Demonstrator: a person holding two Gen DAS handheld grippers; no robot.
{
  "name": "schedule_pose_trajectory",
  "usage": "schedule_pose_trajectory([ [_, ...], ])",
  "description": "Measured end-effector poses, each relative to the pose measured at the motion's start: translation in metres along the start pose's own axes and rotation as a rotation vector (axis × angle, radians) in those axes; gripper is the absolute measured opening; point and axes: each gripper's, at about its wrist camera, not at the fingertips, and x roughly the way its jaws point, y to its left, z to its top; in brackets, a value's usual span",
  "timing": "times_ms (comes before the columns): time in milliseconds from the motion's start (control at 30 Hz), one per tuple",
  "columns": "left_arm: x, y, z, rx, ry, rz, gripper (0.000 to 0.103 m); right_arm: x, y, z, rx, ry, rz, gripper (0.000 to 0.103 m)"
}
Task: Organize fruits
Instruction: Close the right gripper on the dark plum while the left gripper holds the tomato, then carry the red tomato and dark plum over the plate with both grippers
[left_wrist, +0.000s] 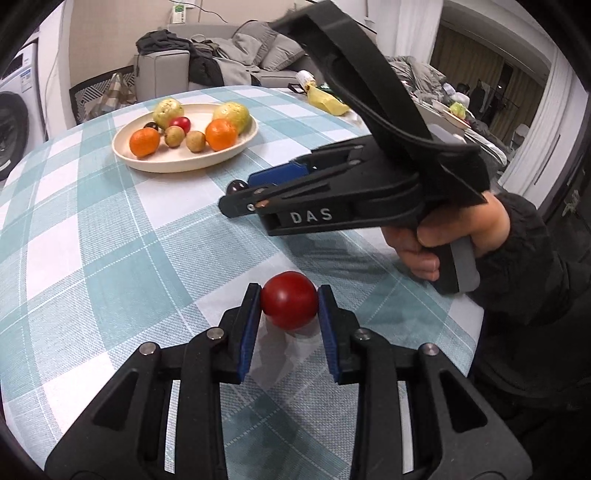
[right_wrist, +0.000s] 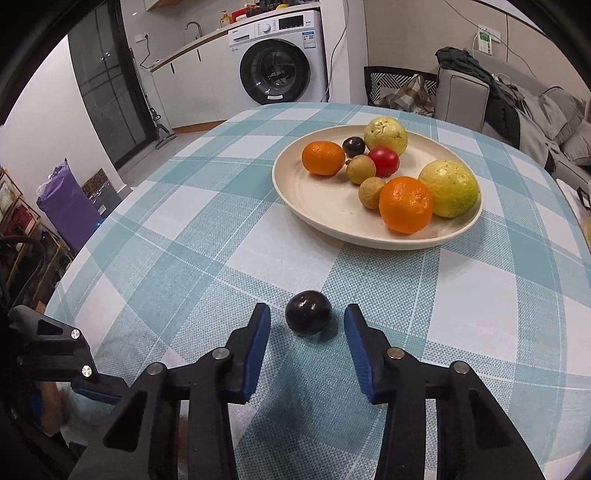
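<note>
Left claw (left_wrist: 289, 306): closed on the red tomato (left_wrist: 289, 305), blue pads touching both flanks; fruit low over the tabletop (left_wrist: 110, 240), whether just lifted or touching cannot be told.
Reason for that grip: pads set across the widest part, probably to stop a round, smooth fruit from slipping out.
Right claw (right_wrist: 307, 325): spread wide, holding nothing; dark plum (right_wrist: 308, 313) on the cloth between the fingertips, a gap on each side.
Reason for that stance: wide enough to straddle the plum before closing; looks lined up for a pinch not yet made.
Plate (right_wrist: 317, 218): cream, farther along the tabletop, well apart from both loose fruits.
On the plate: two oranges (right_wrist: 405, 204), two pale green guavas (right_wrist: 448, 187), two small brown longans (right_wrist: 361, 168), a second red tomato (right_wrist: 384, 160) and a second dark plum (right_wrist: 353, 146), clustered toward the far side.
Free room: near part of the plate bare, likely the easiest landing spot.
Step in hand: gathering the last two strays, one per claw.
Risk: both fruits round, apt to roll on release; gentle set-down against the others advisable.
</note>
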Motion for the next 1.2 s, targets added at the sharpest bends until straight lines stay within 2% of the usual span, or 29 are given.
schedule_pose_trajectory([
  [100, -0.001, 0.005, 0.002, -0.018, -0.016, 0.013, 0.028, 0.000, 0.001, 0.001, -0.001, -0.005, -0.002, 0.039],
  [167, -0.001, 0.007, 0.004, -0.028, -0.024, 0.022, 0.028, 0.001, 0.002, 0.001, -0.009, -0.001, -0.005, 0.031],
  [267, -0.002, 0.012, 0.005, -0.044, -0.034, 0.034, 0.028, 0.003, 0.003, 0.001, -0.015, 0.000, -0.015, 0.027],
  [633, 0.000, 0.017, 0.010, -0.061, -0.053, 0.070, 0.028, -0.005, 0.000, 0.000, -0.008, -0.025, 0.002, 0.027],
  [1200, 0.005, 0.038, 0.048, -0.139, -0.130, 0.190, 0.028, -0.037, -0.025, 0.009, 0.074, -0.164, 0.004, 0.027],
])
